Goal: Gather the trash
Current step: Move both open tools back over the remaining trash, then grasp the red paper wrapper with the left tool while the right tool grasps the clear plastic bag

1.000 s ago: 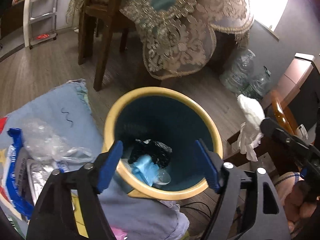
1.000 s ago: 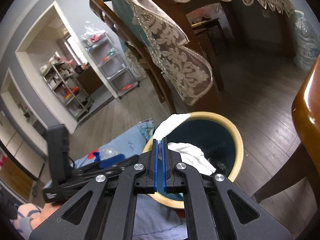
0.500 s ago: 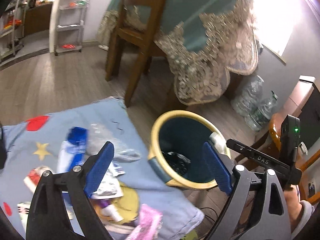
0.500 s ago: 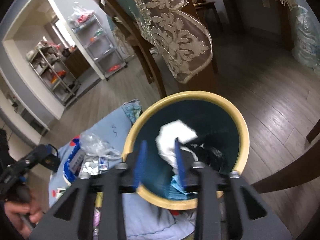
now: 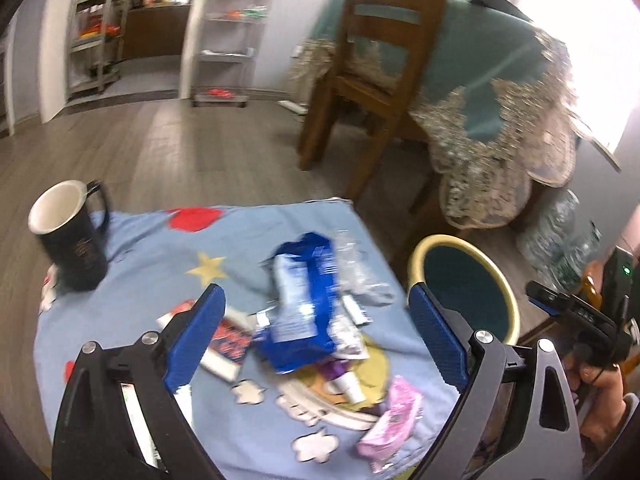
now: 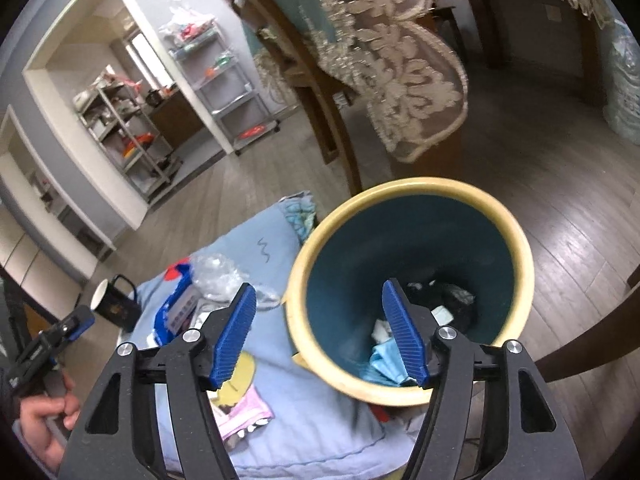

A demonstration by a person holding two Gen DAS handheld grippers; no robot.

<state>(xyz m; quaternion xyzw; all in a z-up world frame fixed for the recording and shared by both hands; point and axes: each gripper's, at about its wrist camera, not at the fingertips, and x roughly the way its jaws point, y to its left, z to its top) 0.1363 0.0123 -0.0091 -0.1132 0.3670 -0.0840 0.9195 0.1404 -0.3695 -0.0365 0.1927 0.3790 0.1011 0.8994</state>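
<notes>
Black mug [image 5: 70, 240] stands at the far left corner of the blue blanket [image 5: 168, 248]; left tool [image 5: 316, 336] hangs wide over the litter, blue wrapper [image 5: 302, 304] below the gap, nothing gripped. Right tool [image 6: 320, 336] has just been opening, jaws clear, straddling the near rim of the yellow-rimmed bin [image 6: 412, 188], trash [image 6: 436, 312] at its bottom

A tall black mug with a white inside [image 5: 70, 240] stands upright at the corner of a light blue cloth with cartoon shapes [image 5: 240, 236]. Behind, a brown wooden chair [image 5: 372, 76] stands at a table under a teal cloth with beige lace [image 5: 492, 132]. Grey metal shelves [image 6: 132, 132] stand near the wall.
</notes>
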